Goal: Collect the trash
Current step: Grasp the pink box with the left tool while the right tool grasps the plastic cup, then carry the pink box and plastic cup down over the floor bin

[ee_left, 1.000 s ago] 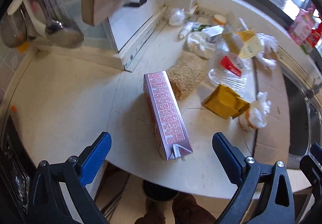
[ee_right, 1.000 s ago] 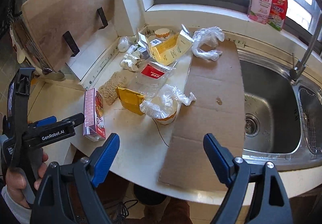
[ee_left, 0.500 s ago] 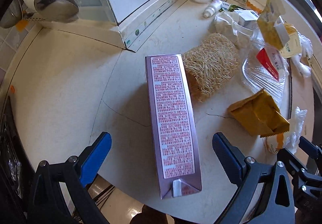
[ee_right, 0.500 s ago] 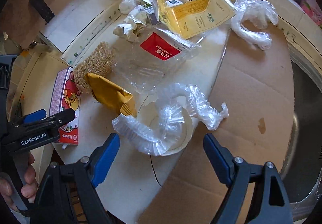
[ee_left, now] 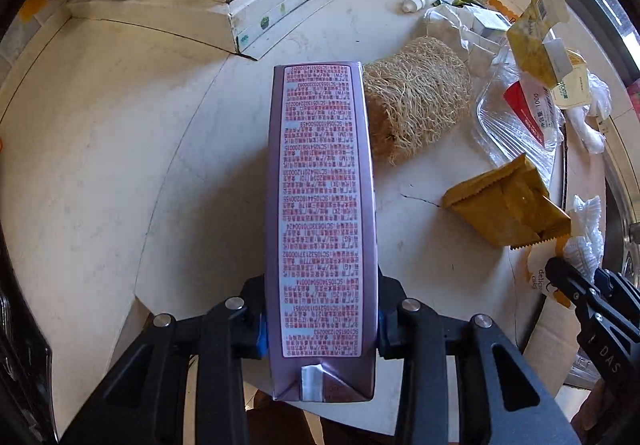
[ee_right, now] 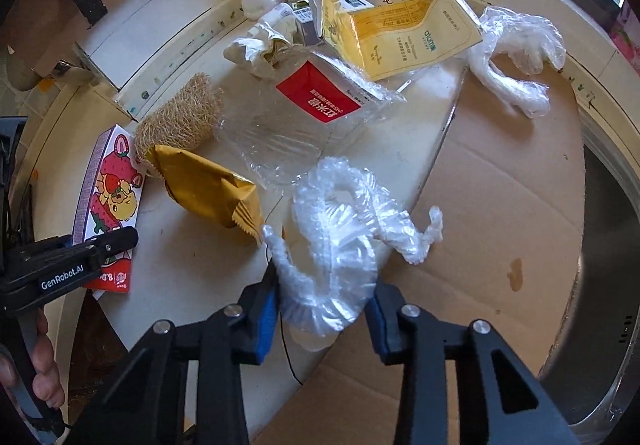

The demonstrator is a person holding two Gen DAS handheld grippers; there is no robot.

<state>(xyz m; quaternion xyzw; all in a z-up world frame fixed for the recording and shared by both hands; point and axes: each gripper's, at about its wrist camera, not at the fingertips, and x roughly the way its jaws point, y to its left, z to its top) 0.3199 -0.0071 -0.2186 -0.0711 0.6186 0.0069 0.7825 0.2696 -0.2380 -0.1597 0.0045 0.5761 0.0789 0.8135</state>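
Purple carton point(ee_left: 322, 213) lay on the table point(ee_left: 120, 149), its near end between the left tongs point(ee_left: 320, 321), whose jaws had just closed onto its sides. The right tongs point(ee_right: 322, 309) had just closed on crumpled clear plastic point(ee_right: 340, 245) over a paper cup, a yellow pouch point(ee_right: 208, 189) just beyond-left.

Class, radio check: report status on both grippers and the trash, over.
Left gripper just closed on the milk carton. Right gripper just closed on the crumpled plastic wrap over a paper cup. Gold packet and loofah lie between, untouched.
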